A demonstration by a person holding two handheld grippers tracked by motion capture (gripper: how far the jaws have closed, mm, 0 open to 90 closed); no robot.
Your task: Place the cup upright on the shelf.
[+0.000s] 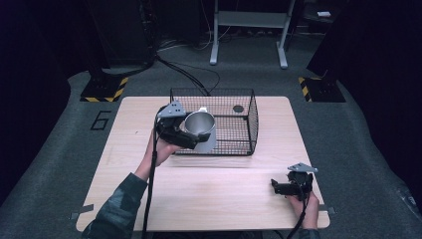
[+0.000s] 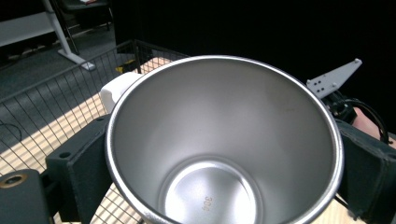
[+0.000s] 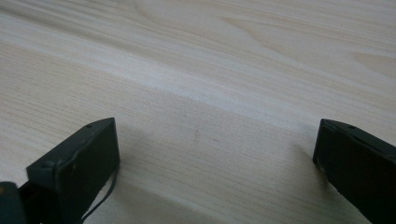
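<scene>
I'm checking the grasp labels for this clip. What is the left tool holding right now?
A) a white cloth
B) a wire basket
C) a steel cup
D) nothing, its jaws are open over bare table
C: the left tool has its jaws clamped on either side of the steel cup, raised at the wire basket.

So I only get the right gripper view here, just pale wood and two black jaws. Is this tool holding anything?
Observer: No. The right tool is open and low over the wooden table, near its front right corner.
Operator: And what is the other hand doing?
Observer: The left tool is shut on a steel cup, its jaws clamping the cup's sides.
Operator: Where is that cup?
Observer: At the front left corner of a black wire basket that stands at the back of the table.
Operator: Anything inside the cup?
Observer: It is empty; its bottom is stamped 300.
</scene>
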